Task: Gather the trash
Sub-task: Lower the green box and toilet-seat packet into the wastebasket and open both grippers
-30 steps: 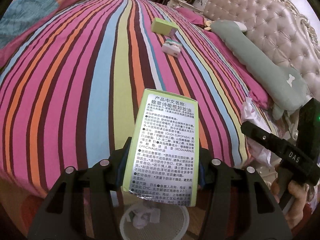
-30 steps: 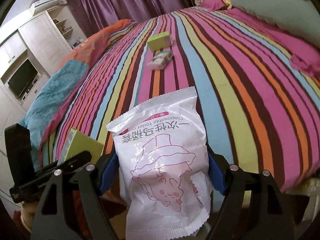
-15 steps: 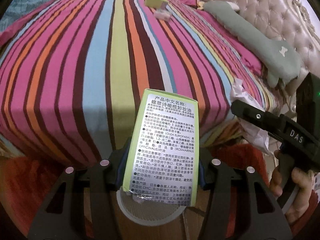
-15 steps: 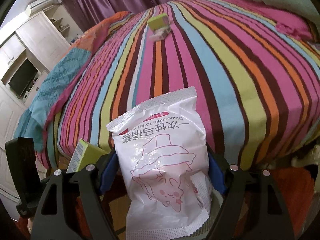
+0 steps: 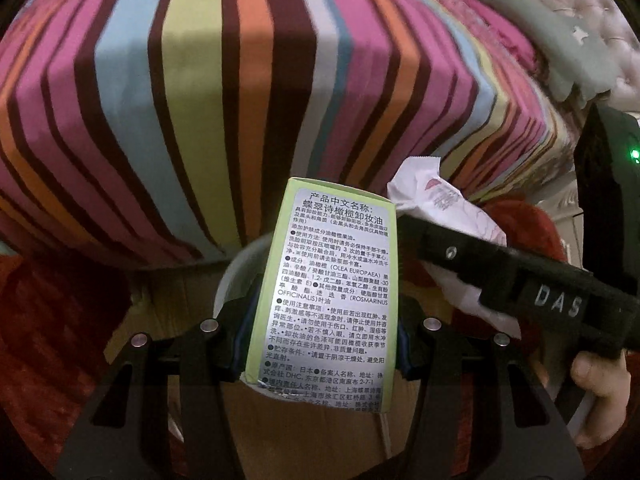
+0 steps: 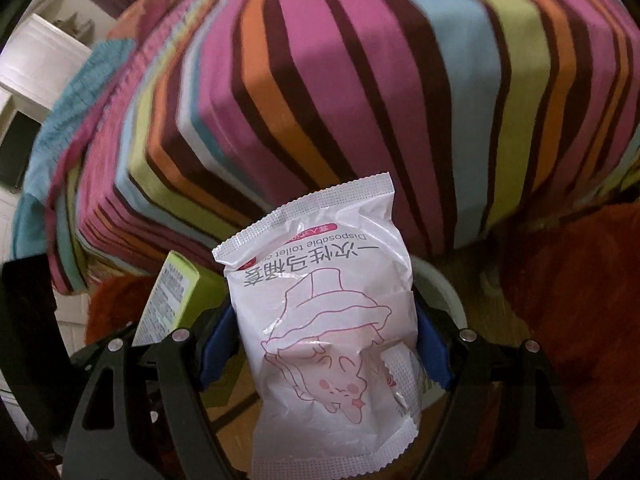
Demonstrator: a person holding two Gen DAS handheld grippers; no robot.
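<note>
Trash items, two in number, are each clamped in a gripper above a white bin beside the bed. The green carton (image 5: 326, 292), bearing a silver label printed in Chinese, stands upright between the blue-padded fingers of the left gripper (image 5: 320, 340), which is clenched on its lower half; the same carton appears at the left edge of the right wrist view (image 6: 168, 300). The white packet (image 6: 328, 312), printed with a pink cartoon figure and the words "Disposable toilet", is gripped at mid-height by the right gripper (image 6: 326, 344), its crimped upper seal pointing toward the bed. In the left wrist view the packet (image 5: 444, 208) shows just right of the carton, behind the black body of the right gripper marked "DAS", held by the person's right hand (image 5: 600, 380). The rim of the white bin (image 5: 240, 268) curves behind the carton, and also to the right of the packet (image 6: 444, 284). A striped bedspread (image 5: 240, 80) drapes over the mattress edge, filling the upper field of both views; red carpet (image 6: 568, 288) and wooden floor lie below. A tufted headboard (image 5: 592, 12) occupies the upper right.
</note>
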